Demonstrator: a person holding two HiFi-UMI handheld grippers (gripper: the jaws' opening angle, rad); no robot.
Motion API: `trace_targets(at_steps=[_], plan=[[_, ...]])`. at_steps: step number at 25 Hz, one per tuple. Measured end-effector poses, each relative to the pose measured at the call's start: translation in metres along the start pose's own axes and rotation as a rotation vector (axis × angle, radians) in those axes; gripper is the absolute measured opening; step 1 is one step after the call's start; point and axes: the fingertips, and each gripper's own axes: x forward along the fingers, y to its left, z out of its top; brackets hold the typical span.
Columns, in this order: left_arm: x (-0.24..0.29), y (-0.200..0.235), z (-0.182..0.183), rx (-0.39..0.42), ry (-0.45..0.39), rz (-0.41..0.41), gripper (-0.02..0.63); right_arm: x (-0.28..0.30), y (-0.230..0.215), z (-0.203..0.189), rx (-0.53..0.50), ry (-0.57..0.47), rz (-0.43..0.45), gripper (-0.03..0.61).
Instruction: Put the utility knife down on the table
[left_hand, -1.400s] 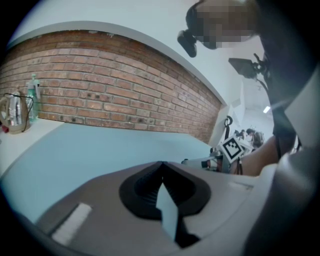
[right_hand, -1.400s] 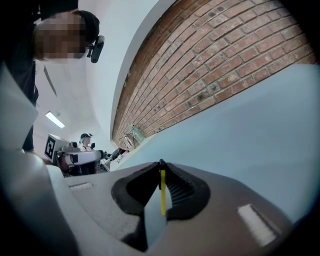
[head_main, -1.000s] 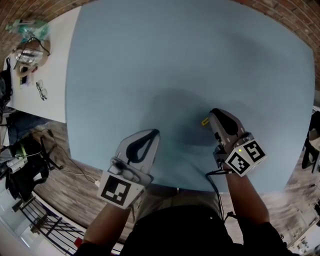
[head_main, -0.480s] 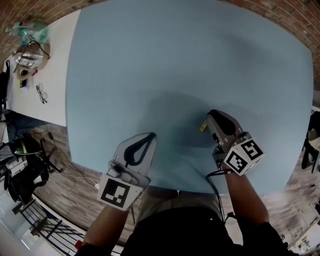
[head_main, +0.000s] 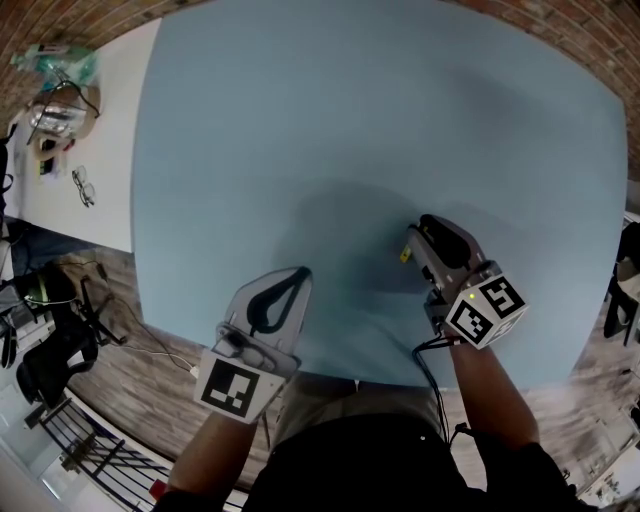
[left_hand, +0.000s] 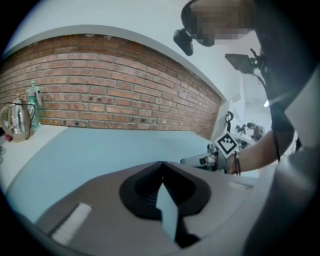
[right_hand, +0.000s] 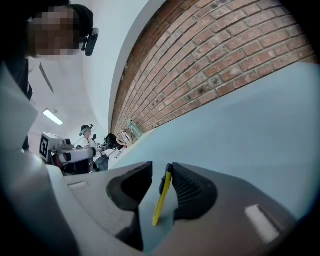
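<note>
- Jaws of the left gripper (head_main: 298, 272), at the lower left of the head view, were pressed together on nothing. It hung over the near edge of the table (head_main: 350, 120) and had no part in this step, so it was best left idle.
- At the lower right of that view, the right gripper (head_main: 424, 228) pointed shallowly down at the tabletop. Its jaws had just been opening, with the utility knife (head_main: 405, 254) standing between them.
- In the right gripper view, the yellow knife stood on edge at the middle of the frame. Its top leaned against the ribbed right-hand pad (right_hand: 192, 192), and a clear gap separated it from the left-hand pad, so nothing clamped it.
- Its lower end seemed to rest on the blue surface, though I could not be sure of contact.
- To finish cleanly, I would spread the jaws until the ribbed pad also cleared the knife. Then I would draw straight back so the pad did not drag the knife along, and let it tip flat.
- Beyond lay bare blue tabletop, then the brick wall (right_hand: 225, 55) across the upper right.
</note>
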Motion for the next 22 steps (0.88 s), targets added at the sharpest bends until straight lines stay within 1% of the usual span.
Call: trace_targets(at_steps=[2, 4, 7, 11, 15, 22], plan=[[0.0, 0.001, 0.0, -0.003, 0.001, 0.003, 0.003, 0.001, -0.001, 0.0, -0.011, 0.003, -0.007, 0.143], [-0.001, -0.001, 0.001, -0.003, -0.001, 0.003, 0.003, 0.0, -0.002, 0.0, -0.019, 0.007, -0.014, 0.18], [-0.001, -0.002, 0.002, 0.007, -0.004, 0.001, 0.003, 0.0, -0.002, 0.001, -0.025, 0.013, -0.026, 0.198], [-0.005, 0.001, 0.001, 0.012, -0.005, 0.002, 0.003, 0.001, -0.005, -0.004, -0.034, 0.027, -0.066, 0.266], [-0.008, 0.001, -0.002, 0.021, -0.002, 0.018, 0.003, -0.002, -0.009, -0.007, -0.052, 0.04, -0.094, 0.31], [-0.01, -0.001, -0.004, 0.031, -0.009, 0.002, 0.003, -0.007, -0.008, -0.005, -0.06, 0.02, -0.111, 0.311]])
